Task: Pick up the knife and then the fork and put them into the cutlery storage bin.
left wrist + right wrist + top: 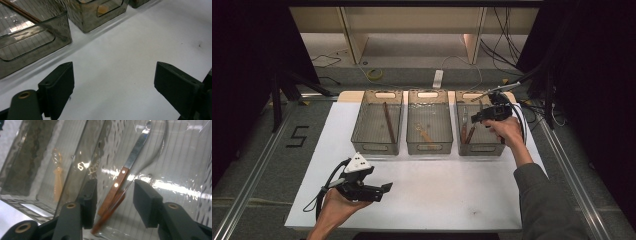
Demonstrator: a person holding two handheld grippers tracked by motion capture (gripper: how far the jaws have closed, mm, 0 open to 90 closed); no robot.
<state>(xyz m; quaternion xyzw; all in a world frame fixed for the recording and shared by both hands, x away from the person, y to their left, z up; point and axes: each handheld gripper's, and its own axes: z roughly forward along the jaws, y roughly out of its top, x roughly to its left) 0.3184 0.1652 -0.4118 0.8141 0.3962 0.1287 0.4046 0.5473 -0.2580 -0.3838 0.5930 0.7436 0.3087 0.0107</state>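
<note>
Two wood-handled knives (117, 187) lay in the clear bin (175, 170), between the right claw (113, 202)'s half-open jaws; stiff, light, slick blades, so grip handles. Left claw (113, 85) wide, empty.

The second wooden handle (110, 211) is blurred beneath the knife (125, 172).

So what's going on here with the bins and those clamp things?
A person holds a gripper in each hand over a white table with three clear bins. The right gripper reaches into the right bin, jaws open on either side of a wooden-handled knife, not yet closed on it. The left gripper hangs open above the table, holding nothing.
</note>
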